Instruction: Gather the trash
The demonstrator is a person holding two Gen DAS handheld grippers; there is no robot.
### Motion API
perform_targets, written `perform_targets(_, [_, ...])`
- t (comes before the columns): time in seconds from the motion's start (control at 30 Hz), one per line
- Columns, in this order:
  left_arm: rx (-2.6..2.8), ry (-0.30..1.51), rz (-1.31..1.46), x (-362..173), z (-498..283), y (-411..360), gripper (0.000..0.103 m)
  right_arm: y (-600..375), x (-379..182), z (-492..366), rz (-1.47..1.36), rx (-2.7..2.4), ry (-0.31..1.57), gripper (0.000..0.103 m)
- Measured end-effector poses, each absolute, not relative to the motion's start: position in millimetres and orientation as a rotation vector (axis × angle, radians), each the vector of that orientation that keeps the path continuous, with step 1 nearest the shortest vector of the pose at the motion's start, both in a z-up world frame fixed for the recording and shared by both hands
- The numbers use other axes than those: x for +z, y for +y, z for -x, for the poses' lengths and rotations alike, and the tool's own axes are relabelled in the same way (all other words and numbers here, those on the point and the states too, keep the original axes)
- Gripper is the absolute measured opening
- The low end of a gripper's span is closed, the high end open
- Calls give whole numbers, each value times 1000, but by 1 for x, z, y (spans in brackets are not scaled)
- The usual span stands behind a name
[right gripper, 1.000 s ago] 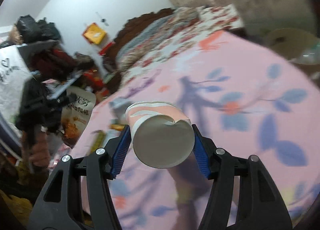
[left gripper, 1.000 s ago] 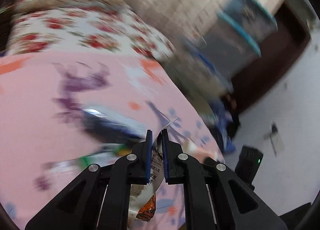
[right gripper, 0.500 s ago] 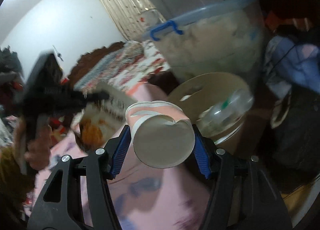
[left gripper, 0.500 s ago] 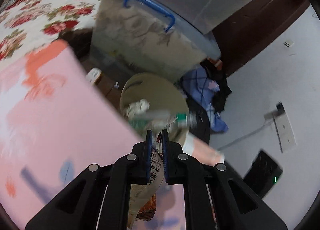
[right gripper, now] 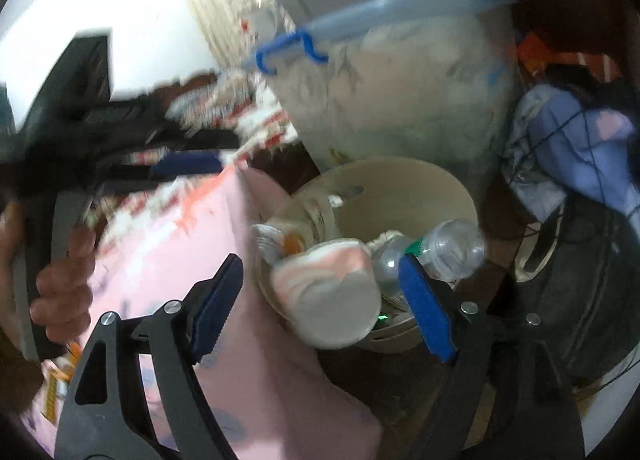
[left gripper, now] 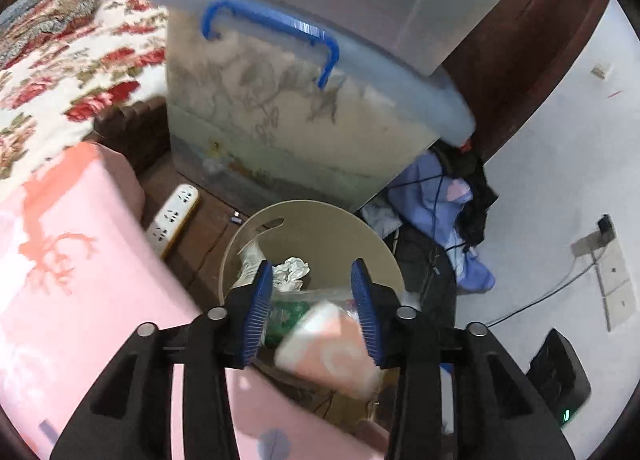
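Observation:
A beige round trash bin (left gripper: pixel 320 228) stands on the floor beside the pink bed; it also shows in the right wrist view (right gripper: pixel 400 188). It holds crumpled paper (left gripper: pixel 292 270), a clear plastic bottle (right gripper: pixel 448 248) and a snack wrapper (right gripper: pixel 292 244). My left gripper (left gripper: pixel 314 316) is open and empty above the bin. My right gripper (right gripper: pixel 316 300) is open. A pink and white paper cup (right gripper: pixel 332 296) is loose between its fingers, over the bin's near rim, and appears blurred in the left wrist view (left gripper: pixel 332 348).
Stacked clear storage boxes with a blue handle (left gripper: pixel 280 32) stand behind the bin. A white power strip (left gripper: pixel 172 220) lies on the floor by the pink blanket (left gripper: pixel 60 280). Blue and black clothes (left gripper: pixel 452 216) are heaped to the right. A black device (left gripper: pixel 556 376) sits on the floor.
Both grippers swung from the bed to above the bin and opened. The snack wrapper left my left gripper. The paper cup left the right gripper's grip and is dropping toward the bin.

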State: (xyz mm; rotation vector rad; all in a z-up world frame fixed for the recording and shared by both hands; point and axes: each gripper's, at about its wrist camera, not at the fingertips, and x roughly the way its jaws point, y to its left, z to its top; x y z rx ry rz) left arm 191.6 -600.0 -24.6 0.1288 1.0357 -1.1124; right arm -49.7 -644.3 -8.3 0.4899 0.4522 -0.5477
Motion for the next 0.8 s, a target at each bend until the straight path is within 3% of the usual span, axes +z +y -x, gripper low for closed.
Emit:
perform_targets(0.2, [-1249, 849, -8, 35, -141, -468, 31, -598, 13, 78, -635, -394, 263, 64])
perform_targets(0.37, [-1142, 828, -56, 20, -107, -337, 31, -557, 2, 61, -701, -246, 281, 52])
perform_targets(0.63, [-756, 964, -9, -37, -102, -172, 30, -472, -32, -3, -746, -46, 434, 51])
perform_targets(0.8, [-601, 936, 0, -37, -99, -117, 31, -413, -53, -28, -751, 25, 530, 53])
